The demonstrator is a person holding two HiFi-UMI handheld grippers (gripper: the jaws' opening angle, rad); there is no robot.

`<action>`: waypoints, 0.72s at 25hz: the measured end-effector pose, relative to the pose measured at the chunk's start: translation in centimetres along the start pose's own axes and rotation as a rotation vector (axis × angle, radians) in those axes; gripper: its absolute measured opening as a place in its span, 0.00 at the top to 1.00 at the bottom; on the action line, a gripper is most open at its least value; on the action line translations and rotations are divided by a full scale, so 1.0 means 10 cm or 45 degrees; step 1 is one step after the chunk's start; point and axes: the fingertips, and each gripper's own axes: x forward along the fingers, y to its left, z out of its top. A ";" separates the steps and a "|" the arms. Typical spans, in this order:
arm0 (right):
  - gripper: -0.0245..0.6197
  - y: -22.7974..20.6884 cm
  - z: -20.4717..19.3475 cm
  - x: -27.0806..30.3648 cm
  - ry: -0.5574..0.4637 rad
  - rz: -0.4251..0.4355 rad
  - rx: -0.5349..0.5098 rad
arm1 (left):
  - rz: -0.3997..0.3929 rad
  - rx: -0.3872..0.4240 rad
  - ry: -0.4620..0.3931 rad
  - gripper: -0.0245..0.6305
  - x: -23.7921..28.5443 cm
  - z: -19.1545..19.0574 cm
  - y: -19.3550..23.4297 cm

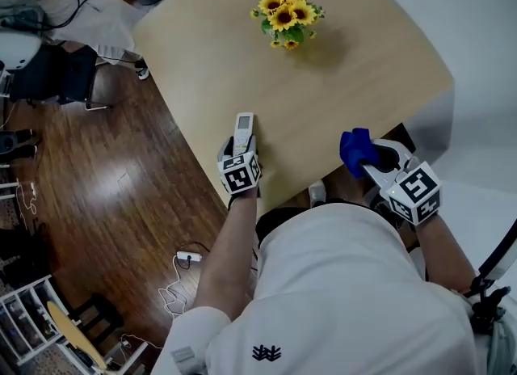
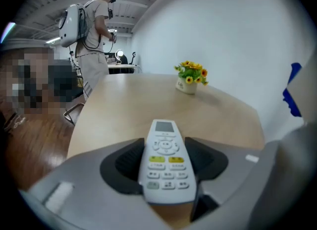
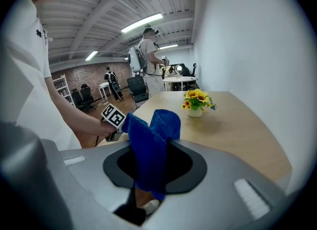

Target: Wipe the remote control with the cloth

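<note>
A white remote control [image 1: 243,130] [image 2: 165,162] with yellow buttons sits between the jaws of my left gripper [image 1: 237,153] [image 2: 166,167], which is shut on it. It is held low over the near edge of the wooden table [image 1: 307,82], its screen end pointing away from me. A bunched blue cloth [image 1: 355,150] [image 3: 151,147] is clamped in my right gripper [image 1: 373,158] [image 3: 153,167] at the table's near right edge. The two grippers are apart, the cloth well to the right of the remote.
A small pot of yellow sunflowers [image 1: 287,16] [image 2: 190,78] [image 3: 197,102] stands at the far side of the table. Dark wooden floor [image 1: 97,195] lies to the left, with chairs, cables and a shelf. A person [image 2: 91,35] with a backpack stands in the background.
</note>
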 end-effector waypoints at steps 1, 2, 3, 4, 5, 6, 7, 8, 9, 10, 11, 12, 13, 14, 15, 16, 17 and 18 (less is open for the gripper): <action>0.82 -0.03 -0.01 -0.02 -0.003 0.004 0.001 | 0.016 -0.011 0.012 0.54 0.02 -0.03 0.00; 0.82 -0.06 -0.02 -0.04 -0.005 0.007 0.002 | 0.033 -0.017 0.023 0.54 0.03 -0.06 -0.01; 0.82 -0.08 -0.03 -0.06 -0.007 0.011 0.002 | 0.049 -0.020 0.034 0.54 0.03 -0.09 -0.01; 0.82 -0.10 -0.04 -0.07 -0.009 0.015 0.002 | 0.064 -0.021 0.043 0.54 0.03 -0.12 -0.01; 0.82 -0.11 -0.05 -0.09 -0.010 0.020 0.002 | 0.076 -0.022 0.054 0.54 0.03 -0.14 0.00; 0.82 -0.12 -0.06 -0.10 -0.012 0.025 0.000 | 0.086 -0.022 0.067 0.54 0.03 -0.15 0.00; 0.82 -0.13 -0.07 -0.11 -0.016 0.029 0.000 | 0.091 -0.022 0.085 0.54 0.03 -0.18 0.01; 0.82 -0.14 -0.07 -0.11 -0.020 0.033 0.000 | 0.094 -0.021 0.105 0.54 0.04 -0.20 0.02; 0.82 -0.15 -0.08 -0.11 -0.025 0.036 0.001 | 0.096 -0.018 0.122 0.54 0.06 -0.22 0.02; 0.82 -0.16 -0.08 -0.11 -0.031 0.041 0.001 | 0.097 -0.012 0.133 0.54 0.07 -0.24 0.03; 0.82 -0.17 -0.09 -0.10 -0.036 0.046 0.000 | 0.099 -0.003 0.137 0.53 0.08 -0.25 0.03; 0.82 -0.17 -0.10 -0.09 -0.040 0.053 0.000 | 0.101 0.008 0.133 0.53 0.08 -0.24 0.03; 0.82 -0.17 -0.10 -0.09 -0.044 0.061 -0.001 | 0.104 0.019 0.125 0.52 0.07 -0.23 0.04; 0.82 -0.16 -0.11 -0.08 -0.048 0.069 -0.002 | 0.106 0.032 0.116 0.51 0.05 -0.21 0.04; 0.82 -0.16 -0.11 -0.08 -0.052 0.077 -0.005 | 0.106 0.049 0.108 0.50 0.02 -0.19 0.03; 0.82 -0.15 -0.10 -0.08 -0.057 0.085 -0.008 | 0.107 0.069 0.102 0.49 -0.03 -0.18 0.03; 0.82 -0.14 -0.09 -0.09 -0.063 0.093 -0.011 | 0.110 0.088 0.096 0.49 -0.08 -0.16 0.02; 0.82 -0.13 -0.07 -0.08 -0.069 0.104 -0.013 | 0.115 0.100 0.088 0.49 -0.16 -0.15 0.01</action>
